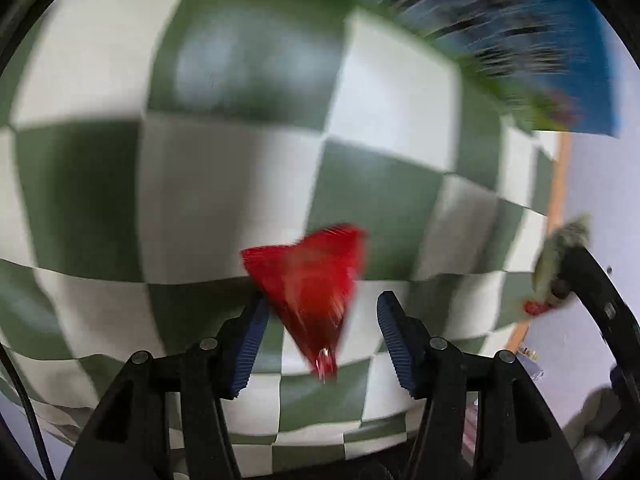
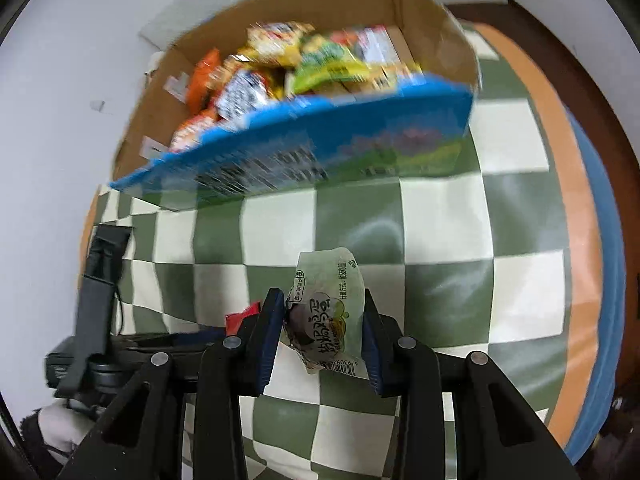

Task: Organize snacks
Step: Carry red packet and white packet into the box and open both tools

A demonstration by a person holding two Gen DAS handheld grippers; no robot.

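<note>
Our right gripper [image 2: 324, 336] pinched a pale green packet [image 2: 326, 312] between its pads. Our left gripper [image 1: 322, 336] stood spread, a blurred red packet [image 1: 310, 284] between its fingers; we could not tell whether it touched them. Beyond, at twelve o'clock on the checked cloth [image 2: 440, 216], sat the box [image 2: 312, 148] of snacks [image 2: 280, 68].

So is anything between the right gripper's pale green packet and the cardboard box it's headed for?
Only bare checkered cloth lies between the packet and the box; its blue front wall must be cleared.
</note>
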